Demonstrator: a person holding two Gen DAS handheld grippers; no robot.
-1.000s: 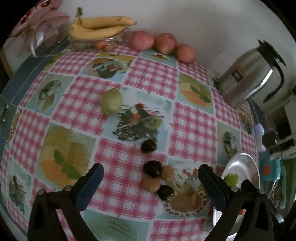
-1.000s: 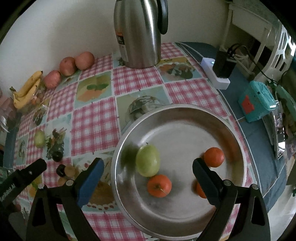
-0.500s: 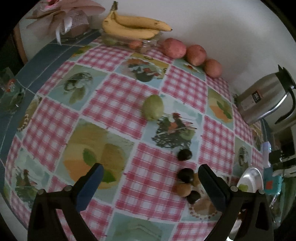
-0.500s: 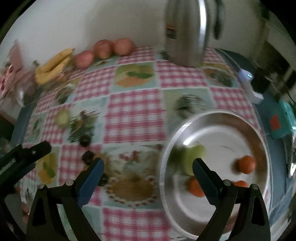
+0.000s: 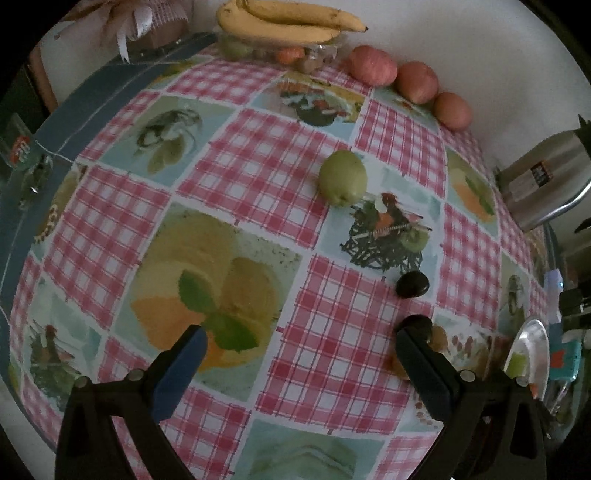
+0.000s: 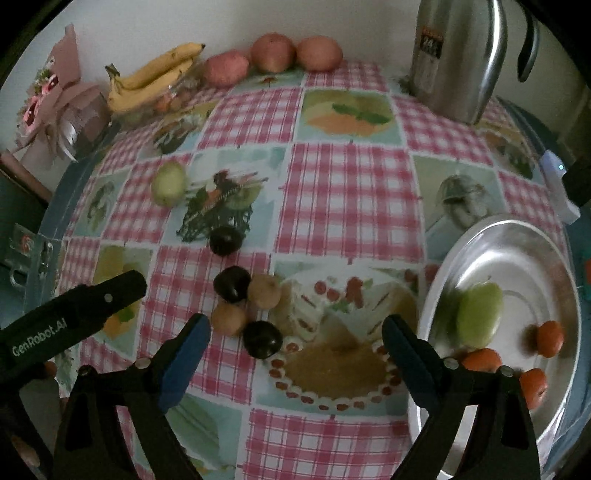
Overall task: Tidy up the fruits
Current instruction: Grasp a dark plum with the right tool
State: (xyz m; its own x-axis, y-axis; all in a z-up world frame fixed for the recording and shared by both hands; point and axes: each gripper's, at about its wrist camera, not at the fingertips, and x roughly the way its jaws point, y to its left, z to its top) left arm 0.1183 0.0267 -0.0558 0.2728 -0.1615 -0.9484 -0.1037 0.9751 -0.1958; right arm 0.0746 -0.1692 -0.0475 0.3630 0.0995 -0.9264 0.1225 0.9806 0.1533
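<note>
A green pear (image 5: 342, 177) lies alone on the checked tablecloth; it also shows in the right wrist view (image 6: 169, 183). A cluster of small dark and brown fruits (image 6: 245, 302) lies mid-table, with one dark fruit (image 6: 225, 240) apart from it. A metal plate (image 6: 524, 251) at the right holds a green pear (image 6: 479, 314) and three small oranges (image 6: 550, 338). My left gripper (image 5: 301, 349) is open and empty, above the cloth short of the pear. My right gripper (image 6: 295, 336) is open and empty, just right of the cluster.
Bananas (image 5: 291, 20) on a clear box and three reddish apples (image 5: 415, 81) line the back wall. A steel thermos (image 6: 454, 55) stands at the back right. A gift bouquet (image 6: 59, 103) sits at the back left. The left gripper's finger (image 6: 74, 317) shows at the left.
Both grippers have swung left. The plate has slid to the right edge of both views. The green pear on the cloth now sits nearer the middle of the left wrist view.
</note>
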